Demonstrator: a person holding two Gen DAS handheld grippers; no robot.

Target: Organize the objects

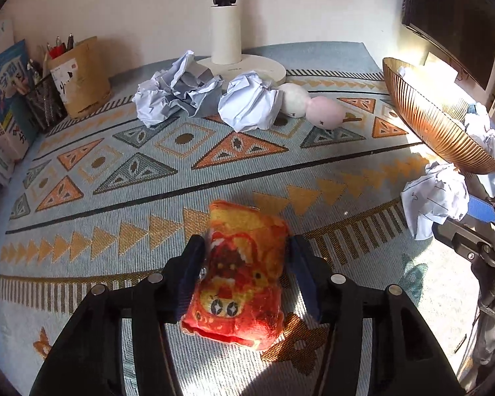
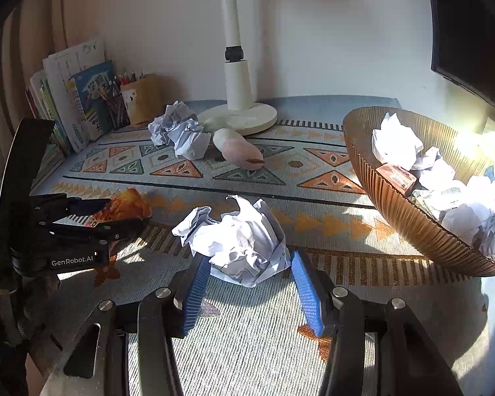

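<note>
My left gripper [image 1: 246,247] is shut on a red and orange plush pouch [image 1: 239,274], held just above the patterned table mat; it also shows in the right wrist view [image 2: 122,209]. My right gripper [image 2: 247,260] is shut on a crumpled white paper ball [image 2: 241,241], which also shows at the right of the left wrist view [image 1: 432,198]. A ribbed amber bowl [image 2: 402,217] at the right holds several crumpled papers and a small box. Two more paper balls [image 1: 247,102] lie at the back by a pink and white plush toy [image 1: 313,105].
A white lamp base [image 1: 241,66] stands at the back centre. A brown paper bag [image 1: 82,76] and a mesh pen holder [image 1: 44,99] with books [image 1: 3,105] stand at the back left. A dark monitor [image 1: 455,16] hangs at the right.
</note>
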